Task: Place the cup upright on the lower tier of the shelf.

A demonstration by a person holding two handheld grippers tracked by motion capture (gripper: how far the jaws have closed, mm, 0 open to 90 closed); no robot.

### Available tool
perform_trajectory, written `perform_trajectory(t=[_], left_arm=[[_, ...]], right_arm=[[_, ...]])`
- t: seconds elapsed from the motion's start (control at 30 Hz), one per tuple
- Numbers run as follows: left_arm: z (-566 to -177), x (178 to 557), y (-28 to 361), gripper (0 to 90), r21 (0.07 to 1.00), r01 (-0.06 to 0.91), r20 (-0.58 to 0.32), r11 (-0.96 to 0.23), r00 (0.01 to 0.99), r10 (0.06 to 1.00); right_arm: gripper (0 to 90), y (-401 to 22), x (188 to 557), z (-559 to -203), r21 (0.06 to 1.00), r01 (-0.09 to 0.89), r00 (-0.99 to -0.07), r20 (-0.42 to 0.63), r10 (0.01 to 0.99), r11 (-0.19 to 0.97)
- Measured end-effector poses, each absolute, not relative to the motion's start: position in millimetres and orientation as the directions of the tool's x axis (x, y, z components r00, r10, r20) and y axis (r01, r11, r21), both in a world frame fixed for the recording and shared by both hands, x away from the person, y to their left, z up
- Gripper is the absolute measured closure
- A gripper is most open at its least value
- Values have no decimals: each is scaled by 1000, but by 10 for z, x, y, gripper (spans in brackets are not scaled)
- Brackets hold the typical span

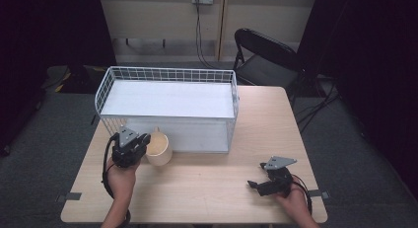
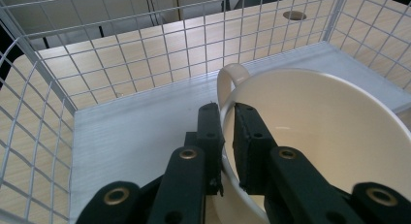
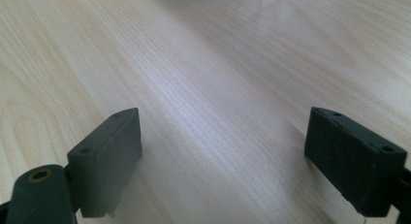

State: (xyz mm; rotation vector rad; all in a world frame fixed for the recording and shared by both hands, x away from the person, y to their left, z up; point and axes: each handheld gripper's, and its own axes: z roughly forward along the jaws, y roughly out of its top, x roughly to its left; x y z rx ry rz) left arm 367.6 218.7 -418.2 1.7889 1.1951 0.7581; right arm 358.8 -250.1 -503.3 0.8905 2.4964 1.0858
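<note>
Left gripper (image 2: pixel 228 136) clamped on cream mug (image 1: pixel 158 148) rim, mug just in front of wire basket (image 1: pixel 106 85); right gripper (image 3: pixel 223 156) jaws apart, idle. Step likely: carrying; next, lift over basket wall

Cup (image 2: pixel 310 136) cut off at right and bottom edges; left claw (image 2: pixel 228 136) covers rim section.

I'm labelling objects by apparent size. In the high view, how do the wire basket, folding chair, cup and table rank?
1. Table
2. Wire basket
3. Folding chair, though it stands farther off, so it looks smaller than it is
4. Cup
</note>
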Motion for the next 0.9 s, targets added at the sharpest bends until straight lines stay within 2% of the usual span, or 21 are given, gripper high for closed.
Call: perform_trajectory(t=[0.9], left_arm=[[-4229, 3866, 1992, 822, 884, 426, 49, -191, 322, 946]], right_arm=[[127, -2501, 3587, -5033, 733, 428, -772, -7, 636, 528]])
